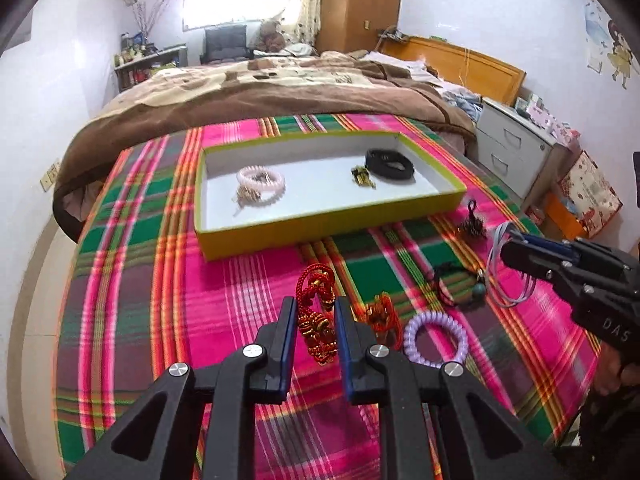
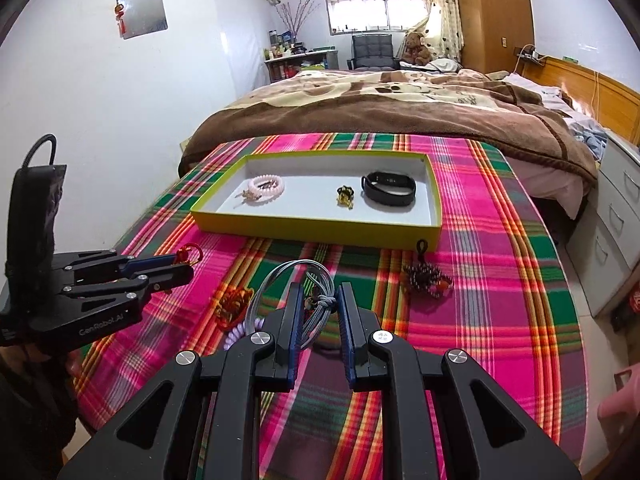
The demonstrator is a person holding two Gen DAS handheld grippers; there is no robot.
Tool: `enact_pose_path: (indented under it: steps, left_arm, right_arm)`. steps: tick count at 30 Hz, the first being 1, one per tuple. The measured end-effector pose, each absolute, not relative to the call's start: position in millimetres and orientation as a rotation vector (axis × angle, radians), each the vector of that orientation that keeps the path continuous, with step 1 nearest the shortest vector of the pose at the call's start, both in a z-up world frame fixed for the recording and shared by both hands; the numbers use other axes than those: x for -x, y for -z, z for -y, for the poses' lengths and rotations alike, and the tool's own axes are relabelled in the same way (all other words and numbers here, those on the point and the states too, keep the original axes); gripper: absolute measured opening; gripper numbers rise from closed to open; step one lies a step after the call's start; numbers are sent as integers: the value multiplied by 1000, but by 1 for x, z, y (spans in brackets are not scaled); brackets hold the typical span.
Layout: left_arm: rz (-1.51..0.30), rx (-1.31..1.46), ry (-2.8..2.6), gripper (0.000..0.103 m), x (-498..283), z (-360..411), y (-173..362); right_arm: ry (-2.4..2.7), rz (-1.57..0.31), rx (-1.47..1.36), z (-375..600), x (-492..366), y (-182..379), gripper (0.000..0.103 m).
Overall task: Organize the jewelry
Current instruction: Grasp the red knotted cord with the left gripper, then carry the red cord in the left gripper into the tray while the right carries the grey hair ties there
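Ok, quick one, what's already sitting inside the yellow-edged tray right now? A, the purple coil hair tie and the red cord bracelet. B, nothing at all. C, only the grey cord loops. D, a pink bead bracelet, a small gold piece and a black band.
D: the tray holds the pink bead bracelet, a small gold piece and the black band, while the other pieces lie outside it.

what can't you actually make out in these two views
- Left wrist view: whether the left gripper is clamped on the red cord bracelet; contact unclear.
- Right wrist view: purple coil hair tie mostly hidden by the right gripper finger.
- Both views: gold piece in the tray too small to identify.
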State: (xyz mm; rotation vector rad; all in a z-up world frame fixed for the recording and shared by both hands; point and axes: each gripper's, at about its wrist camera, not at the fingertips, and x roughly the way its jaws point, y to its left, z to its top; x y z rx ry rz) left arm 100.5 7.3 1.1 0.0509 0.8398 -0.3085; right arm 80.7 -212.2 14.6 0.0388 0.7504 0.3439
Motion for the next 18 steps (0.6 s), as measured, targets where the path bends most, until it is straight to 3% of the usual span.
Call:
enact_pose_path:
  steps: [18]
  left_arm:
    - [-756,35,200,19,-157,-19,-35]
  right_arm:
    - [-342,-734,-39,203,-154,-31,17]
